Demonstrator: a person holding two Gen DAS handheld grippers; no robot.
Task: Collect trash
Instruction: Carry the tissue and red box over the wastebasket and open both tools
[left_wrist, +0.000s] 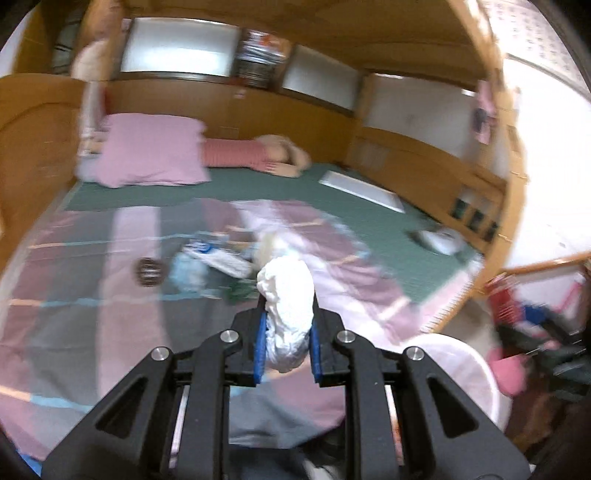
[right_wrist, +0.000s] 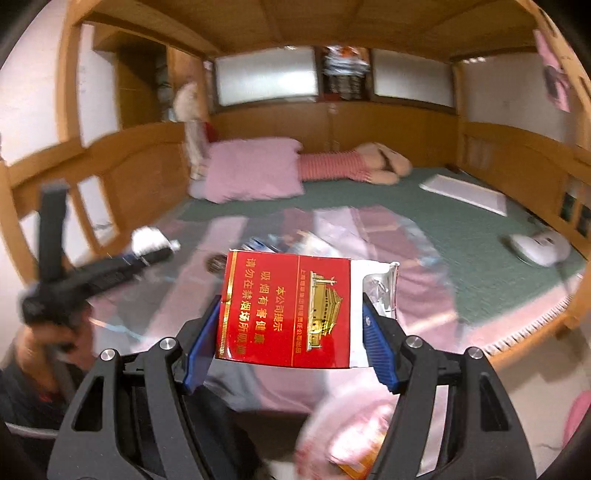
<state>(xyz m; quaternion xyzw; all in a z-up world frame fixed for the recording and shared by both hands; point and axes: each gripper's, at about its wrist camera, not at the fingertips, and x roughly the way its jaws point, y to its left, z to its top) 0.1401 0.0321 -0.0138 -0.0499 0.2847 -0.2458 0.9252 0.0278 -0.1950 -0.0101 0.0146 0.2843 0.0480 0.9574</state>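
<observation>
The right gripper (right_wrist: 291, 314) is clenched on a red cigarette pack (right_wrist: 288, 310) across its two short ends, torn foil showing at one end; light thin card, it will likely crumple if squeezed harder. Just below it sits a pink waste bin (right_wrist: 332, 424). The left gripper (left_wrist: 286, 332) pinches a crumpled white tissue (left_wrist: 290, 314), soft and nearly weightless, gripped around its middle. Farther off, more wrappers (left_wrist: 218, 258) lie on the striped quilt (left_wrist: 92, 295), well short of the pink pillow (left_wrist: 151, 149).
</observation>
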